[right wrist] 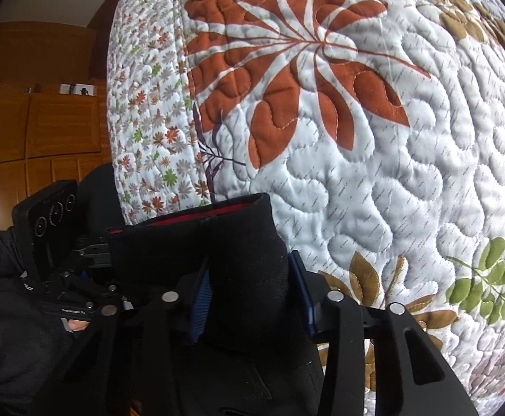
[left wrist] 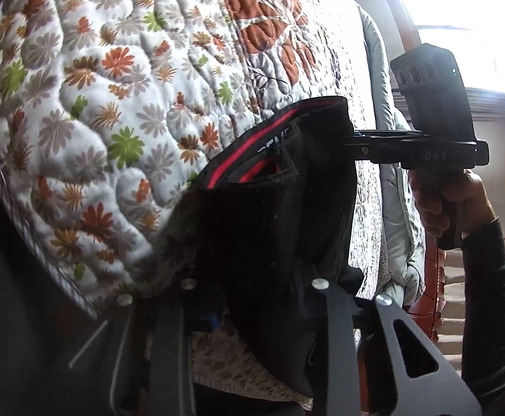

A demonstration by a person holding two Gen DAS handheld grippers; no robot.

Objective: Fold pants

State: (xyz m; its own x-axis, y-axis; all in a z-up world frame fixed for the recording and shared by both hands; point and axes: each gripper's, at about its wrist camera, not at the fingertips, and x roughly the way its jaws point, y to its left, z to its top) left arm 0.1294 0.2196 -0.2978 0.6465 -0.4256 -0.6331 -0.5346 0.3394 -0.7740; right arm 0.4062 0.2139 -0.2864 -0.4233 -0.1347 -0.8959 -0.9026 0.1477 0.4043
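Black pants [left wrist: 269, 215] with a red-lined waistband hang lifted above a floral quilt [left wrist: 113, 104]. My left gripper [left wrist: 252, 277] is shut on one bunched part of the waistband, and the fabric hides its pads. My right gripper [left wrist: 351, 138] reaches in from the right and bites the waistband's far corner. In the right wrist view the pants [right wrist: 238, 242] fill the space between the blue pads [right wrist: 200, 298] of my right gripper [right wrist: 250, 291], which is shut on them. My left gripper [right wrist: 103, 246] holds the other end at the left.
The quilt [right wrist: 391, 173] covers a bed below both grippers. A grey padded cover [left wrist: 391, 208] lies along its right edge beside a bright window [left wrist: 460, 17]. A hand [left wrist: 436, 201] in a dark sleeve grips the right handle. Wooden cabinets [right wrist: 44, 121] stand beyond the bed.
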